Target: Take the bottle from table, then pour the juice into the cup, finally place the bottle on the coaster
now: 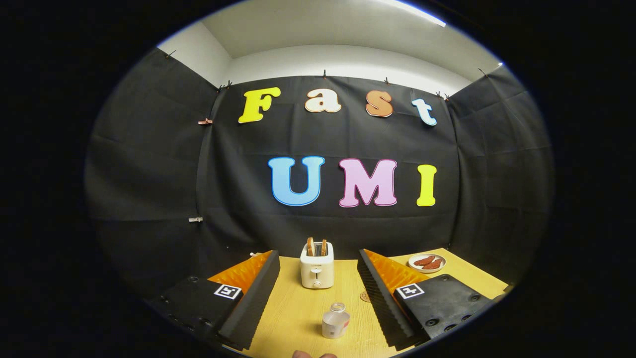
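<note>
The tool (318, 293) is hovering above the wooden worktop (293, 313) with its two fingers (253, 298) spread wide apart, pinching nothing. The bottle (335, 320) is standing upright on the worktop between the fingers, nearer the right one but touching neither, its open neck facing up. Farther off, beyond the fingertips, a toaster (317, 266) is sitting with two slices of bread (316, 246) poking out of its slots. A round coaster (366, 296) is peeking out beside the right finger. At the far right, a small plate (427, 263) is carrying reddish-brown food.
</note>
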Demonstrator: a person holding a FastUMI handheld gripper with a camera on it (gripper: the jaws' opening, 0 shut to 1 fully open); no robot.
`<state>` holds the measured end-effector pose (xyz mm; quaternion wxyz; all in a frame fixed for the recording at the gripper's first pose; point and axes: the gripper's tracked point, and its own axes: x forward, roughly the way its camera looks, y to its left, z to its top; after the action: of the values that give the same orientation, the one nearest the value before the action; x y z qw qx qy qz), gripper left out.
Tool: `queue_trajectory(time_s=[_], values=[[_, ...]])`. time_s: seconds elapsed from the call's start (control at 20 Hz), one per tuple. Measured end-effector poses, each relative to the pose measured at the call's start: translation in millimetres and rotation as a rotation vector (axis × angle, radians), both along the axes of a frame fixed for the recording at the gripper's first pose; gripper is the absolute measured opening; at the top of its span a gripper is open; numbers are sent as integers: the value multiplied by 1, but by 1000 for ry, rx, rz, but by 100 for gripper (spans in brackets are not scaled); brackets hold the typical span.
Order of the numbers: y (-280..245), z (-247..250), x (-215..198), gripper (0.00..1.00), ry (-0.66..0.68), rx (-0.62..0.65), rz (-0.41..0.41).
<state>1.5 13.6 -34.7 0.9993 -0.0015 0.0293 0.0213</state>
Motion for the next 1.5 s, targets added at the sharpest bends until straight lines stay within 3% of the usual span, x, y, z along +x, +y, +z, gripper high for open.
queue_trajectory(time_s=[0.3, 0.7, 1.15, 1.5], values=[[-23, -9, -3, 96, -58, -75, -82], [-23, -103, -3, 97, 30, -173, -112], [-29, -210, 8, 97, 135, -81, -167], [-37, -257, 38, 97, 165, -74, -166]])
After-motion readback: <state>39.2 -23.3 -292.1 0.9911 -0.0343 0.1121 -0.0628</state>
